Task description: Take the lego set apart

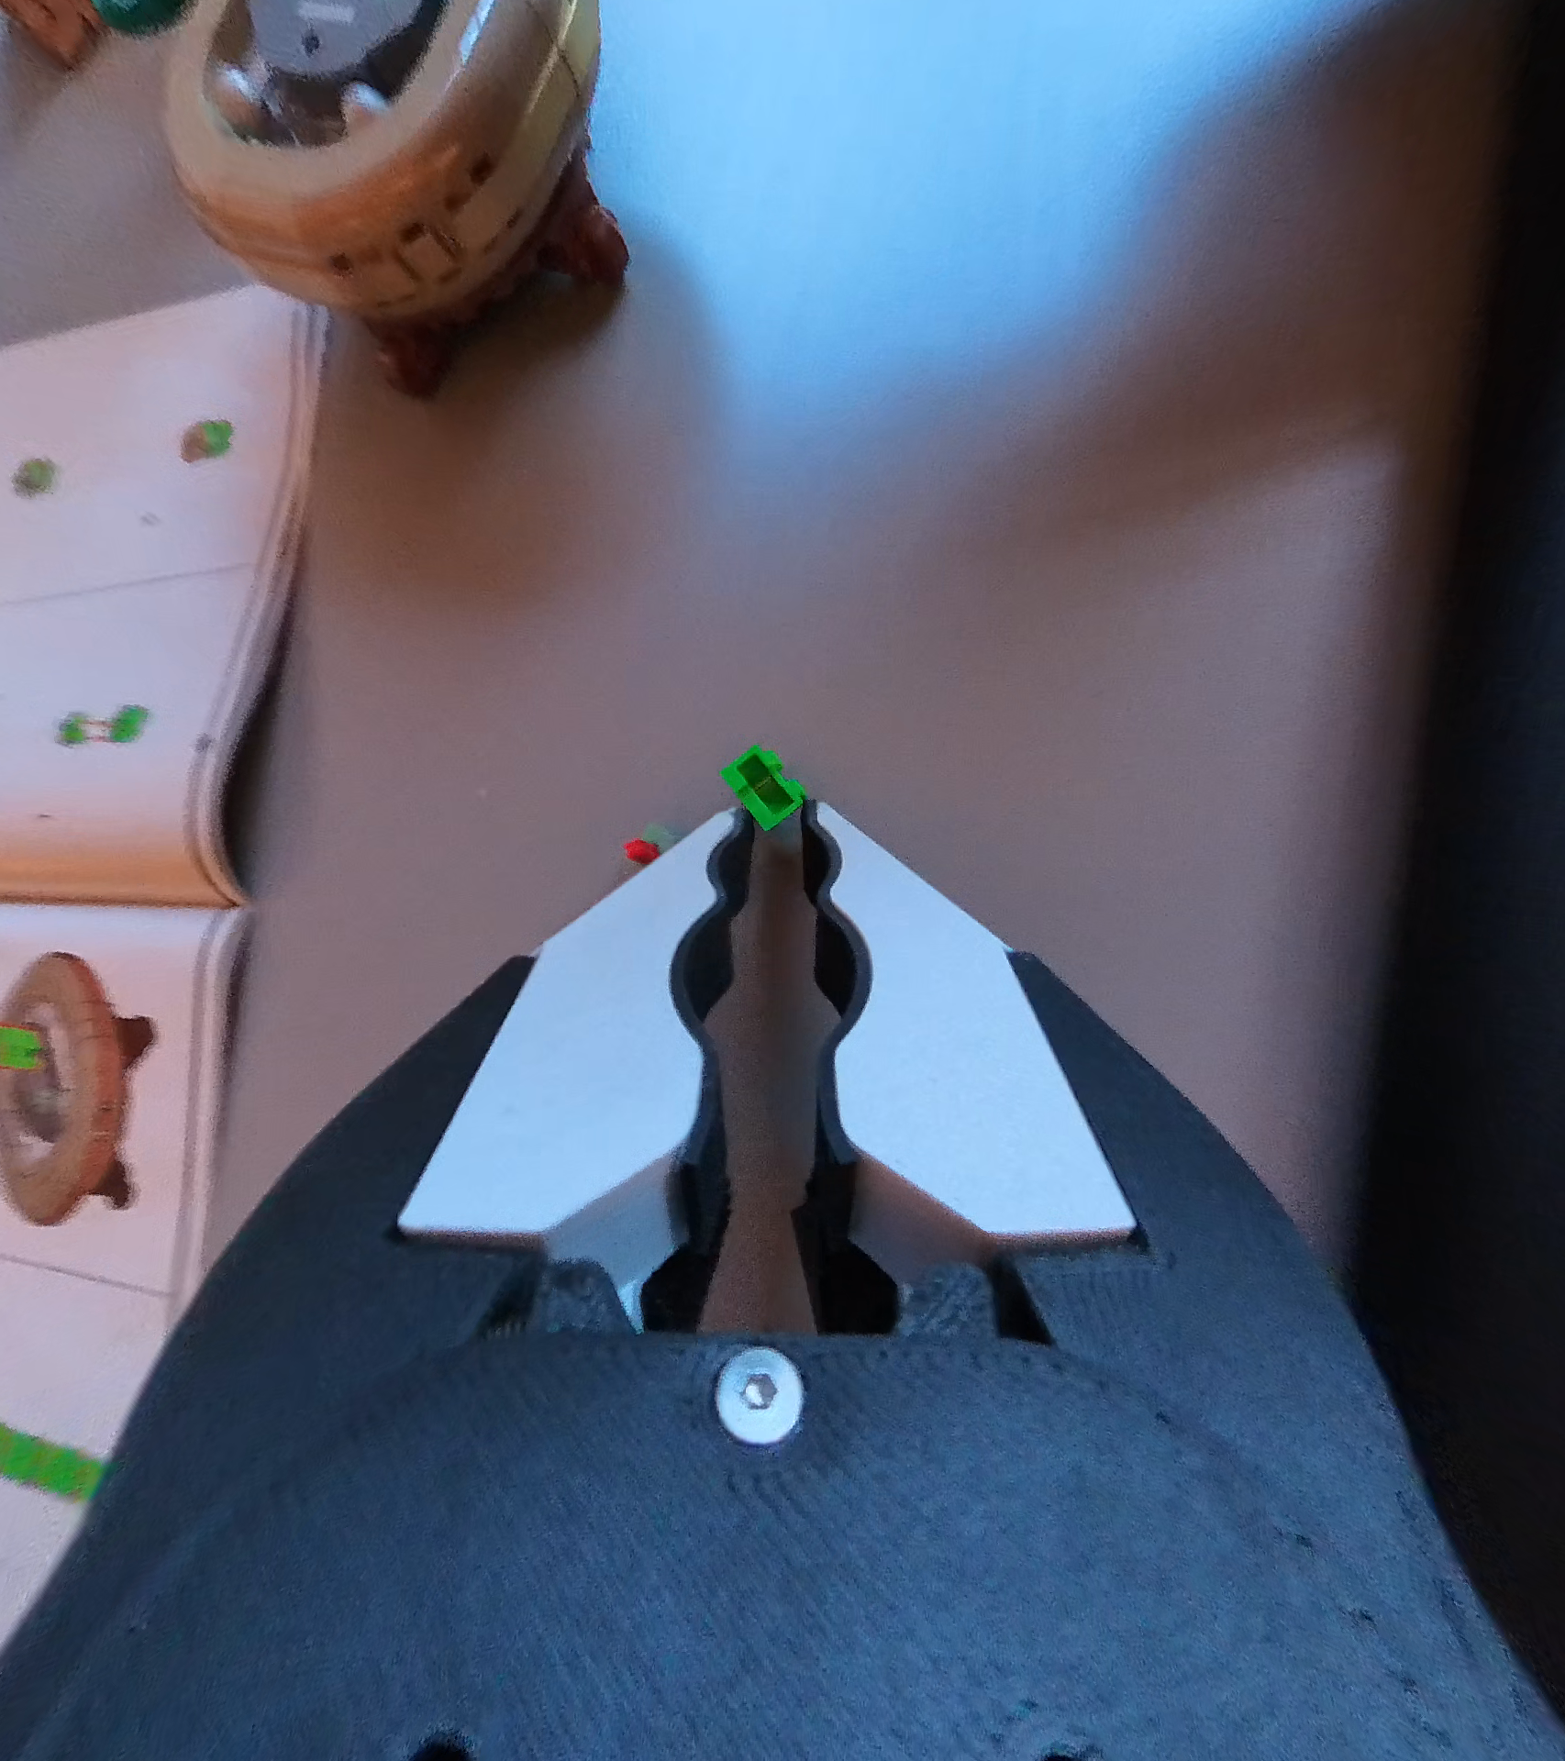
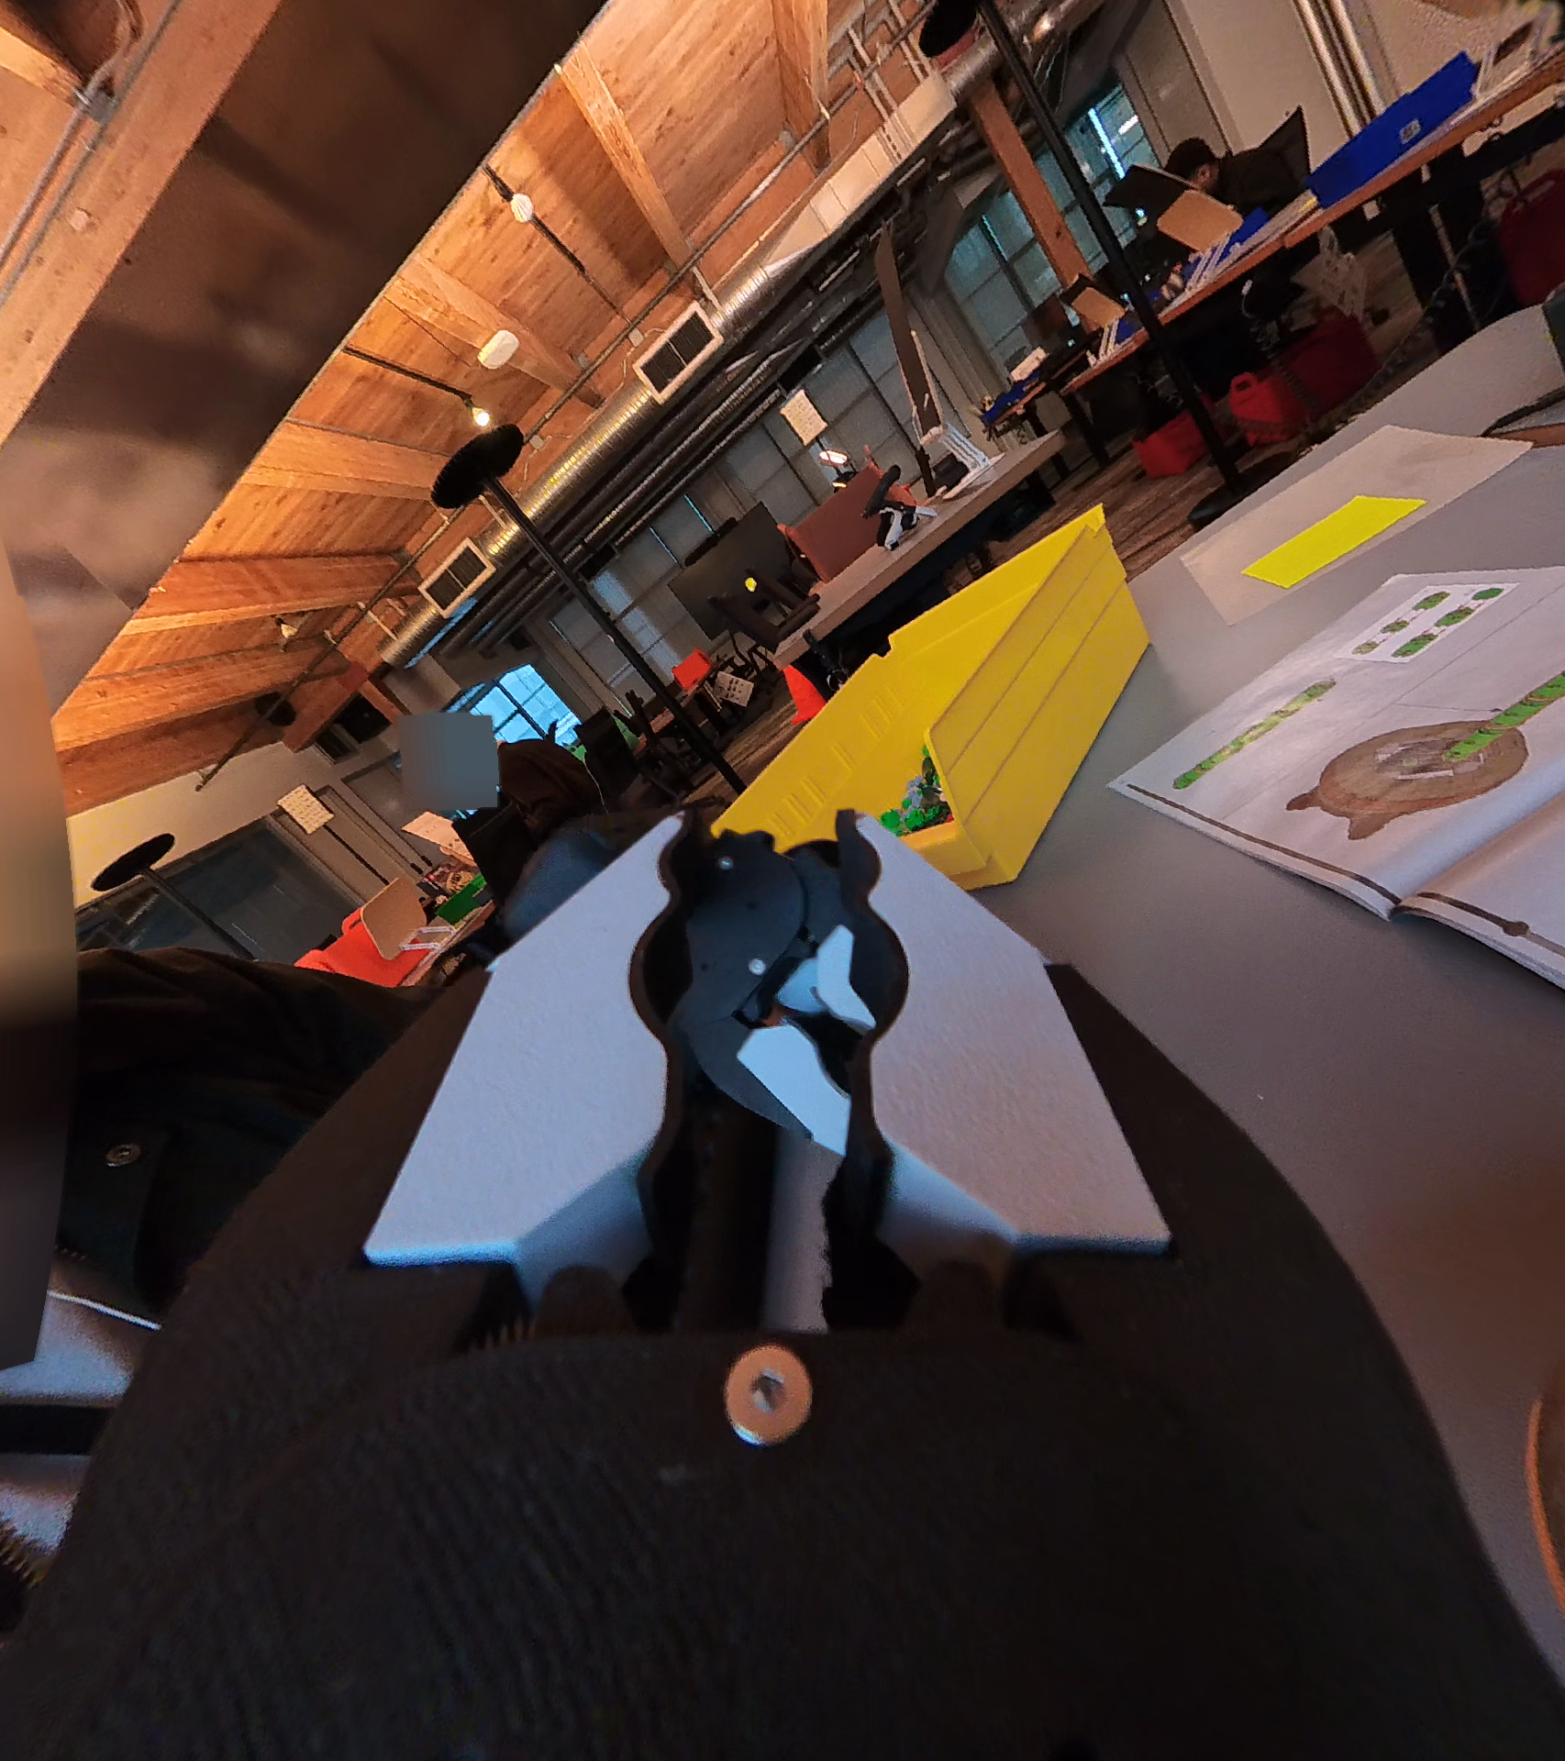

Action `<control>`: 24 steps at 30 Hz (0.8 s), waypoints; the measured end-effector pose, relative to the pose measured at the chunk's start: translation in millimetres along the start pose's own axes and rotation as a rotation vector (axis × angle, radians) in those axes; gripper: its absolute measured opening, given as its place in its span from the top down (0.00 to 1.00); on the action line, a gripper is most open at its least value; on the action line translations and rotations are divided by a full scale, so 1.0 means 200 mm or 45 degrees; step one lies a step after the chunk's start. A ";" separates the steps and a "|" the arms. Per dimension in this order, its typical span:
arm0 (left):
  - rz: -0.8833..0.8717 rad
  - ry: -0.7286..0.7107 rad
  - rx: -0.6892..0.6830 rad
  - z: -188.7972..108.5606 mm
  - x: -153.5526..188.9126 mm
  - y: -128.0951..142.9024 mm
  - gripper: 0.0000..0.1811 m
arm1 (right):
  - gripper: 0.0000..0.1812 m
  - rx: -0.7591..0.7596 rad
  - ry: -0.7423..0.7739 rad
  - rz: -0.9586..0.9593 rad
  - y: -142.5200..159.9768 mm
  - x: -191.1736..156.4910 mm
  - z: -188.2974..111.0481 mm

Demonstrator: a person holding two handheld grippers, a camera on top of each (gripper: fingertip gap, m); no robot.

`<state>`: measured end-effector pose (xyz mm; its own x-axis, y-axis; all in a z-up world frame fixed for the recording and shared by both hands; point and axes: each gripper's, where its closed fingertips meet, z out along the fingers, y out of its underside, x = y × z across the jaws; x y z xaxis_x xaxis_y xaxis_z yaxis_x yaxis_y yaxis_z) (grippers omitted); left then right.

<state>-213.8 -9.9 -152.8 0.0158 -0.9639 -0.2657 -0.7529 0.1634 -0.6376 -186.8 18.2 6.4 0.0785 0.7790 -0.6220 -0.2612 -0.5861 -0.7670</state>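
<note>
My left gripper [image 1: 777,819] is shut on a small green lego piece [image 1: 762,783], which sticks out of the fingertips above the grey table [image 1: 950,572]. The lego set, a round tan pot on dark brown feet [image 1: 378,181], stands at the far left of the left wrist view, apart from the gripper. A tiny red piece [image 1: 638,848] lies on the table just left of the fingertips. My right gripper [image 2: 767,834] is tilted up over the table with its jaws a little apart and nothing between them. The left gripper [image 2: 760,972] shows through that gap.
An open instruction booklet [image 1: 73,619] lies left of the left gripper; it also shows in the right wrist view [image 2: 1427,762]. A yellow bin [image 2: 1026,705] with loose lego pieces [image 2: 917,805] stands beyond the right gripper. A yellow sheet [image 2: 1331,538] lies farther back. Across from one pair of fingers to the other is roughly 15 cm.
</note>
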 end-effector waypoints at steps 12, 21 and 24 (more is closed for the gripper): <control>0.388 -0.466 0.175 -0.18 -0.14 -0.16 0.95 | 0.85 -0.507 0.363 -0.058 0.35 0.26 0.00; 0.386 -0.461 0.272 -0.21 -0.12 -0.21 0.95 | 0.96 -0.613 0.294 -0.061 0.45 0.22 0.06; 0.311 -0.563 0.479 -0.33 -0.16 -0.32 0.89 | 0.96 -0.446 0.220 -0.247 0.29 0.12 0.08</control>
<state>-208.7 -2.9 -56.0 0.2036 -0.7245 -0.6585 -0.4871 0.5085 -0.7100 -214.8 6.4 -51.7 0.2619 0.8507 -0.4558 0.1138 -0.4962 -0.8607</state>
